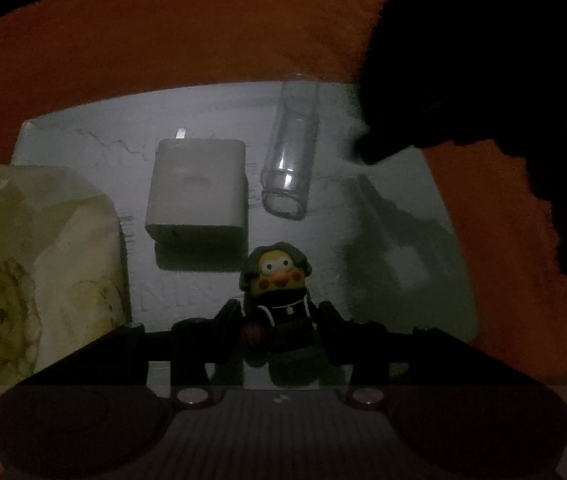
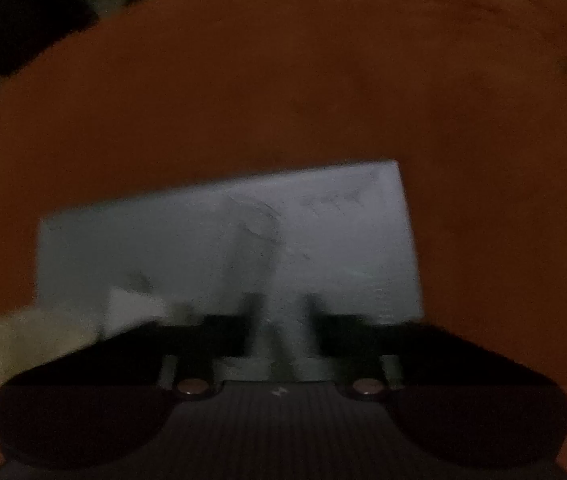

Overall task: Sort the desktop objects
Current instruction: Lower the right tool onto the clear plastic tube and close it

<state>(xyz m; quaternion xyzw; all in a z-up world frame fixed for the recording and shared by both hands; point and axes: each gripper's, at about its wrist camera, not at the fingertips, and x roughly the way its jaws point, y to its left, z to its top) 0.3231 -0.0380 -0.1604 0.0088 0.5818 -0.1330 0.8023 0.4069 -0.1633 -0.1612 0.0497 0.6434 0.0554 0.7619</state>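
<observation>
- Your left gripper [image 1: 279, 320] points down at the white board [image 1: 83, 136], its jaws closed on the little figure [image 1: 277, 280], one dark finger on each side of its black-clad body.
- Only the left view shows you the rest of the lot: a white charger [image 1: 197, 188] lying just beyond the figure, and a clear tube [image 1: 289, 152] lying beside the charger on its right, apart from it.
- Left view again: a pale crumpled lump [image 1: 39, 248] sits at the board's left edge, and your right gripper [image 1: 483, 100] looms as a black shape over the board's right side.
- Switch to the right view and it's dim and blurred: the board [image 2: 323, 216] on the orange cloth [image 2: 283, 80], with pale blocks [image 2: 83, 324] at lower left that may be the charger and lump.
- There your right gripper [image 2: 281, 328] shows a gap between its fingers [image 2: 227, 332] and nothing you can make out between them, though the jaws read as fully closed.
</observation>
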